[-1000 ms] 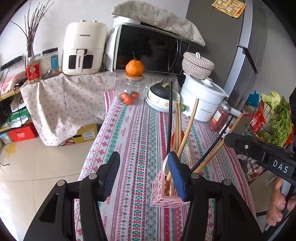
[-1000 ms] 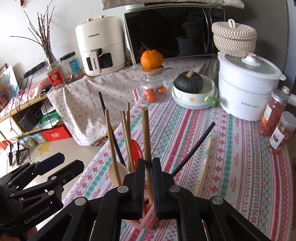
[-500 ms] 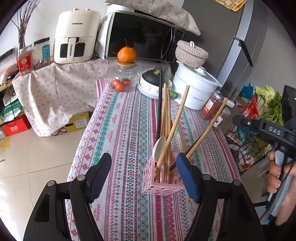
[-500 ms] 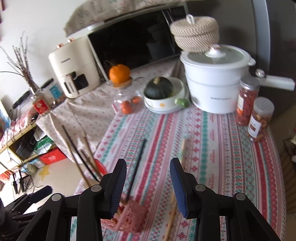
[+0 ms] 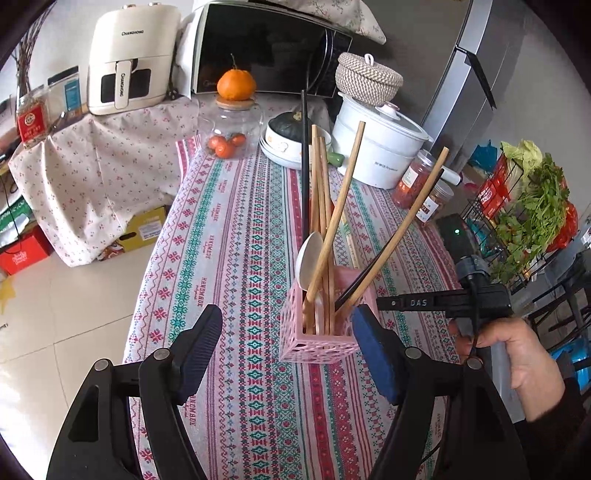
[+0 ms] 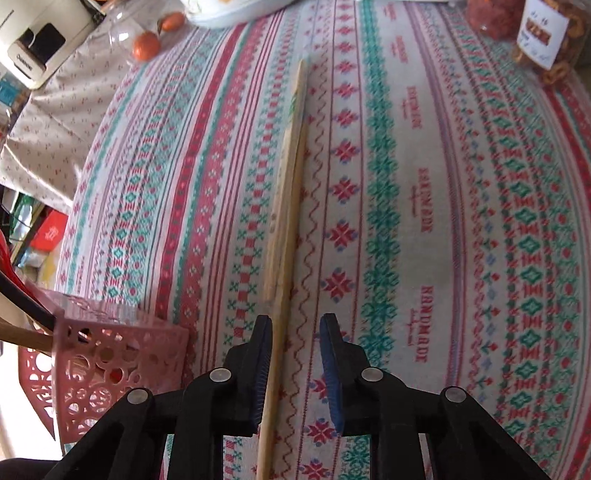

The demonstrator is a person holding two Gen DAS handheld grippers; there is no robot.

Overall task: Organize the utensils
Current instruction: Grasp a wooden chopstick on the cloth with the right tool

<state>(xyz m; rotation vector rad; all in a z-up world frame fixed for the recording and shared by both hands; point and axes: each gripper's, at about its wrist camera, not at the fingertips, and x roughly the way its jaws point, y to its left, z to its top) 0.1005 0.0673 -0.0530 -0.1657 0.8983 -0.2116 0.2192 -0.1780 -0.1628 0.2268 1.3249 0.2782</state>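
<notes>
A pink lattice utensil holder (image 5: 317, 332) stands on the striped tablecloth, holding several wooden chopsticks (image 5: 334, 218), black chopsticks and a white spoon (image 5: 308, 258). My left gripper (image 5: 284, 347) is open, its fingers to either side of the holder's front. A pair of pale wooden chopsticks (image 6: 286, 206) lies flat on the cloth beside the holder (image 6: 107, 358). My right gripper (image 6: 295, 354) is open and low over the cloth, its jaws straddling the near end of these chopsticks without closing on them. The right gripper also shows in the left wrist view (image 5: 443, 299).
At the table's far end stand a glass jar with tomatoes (image 5: 231, 136), a bowl with a squash (image 5: 288, 136), a white cooker (image 5: 380, 147) and two snack jars (image 6: 546, 33). A wire rack of greens (image 5: 532, 206) stands to the right.
My right gripper let go of a wooden chopstick in the holder, opened, and dropped down to the chopsticks lying on the cloth. My left gripper pulled back a little from the holder.
</notes>
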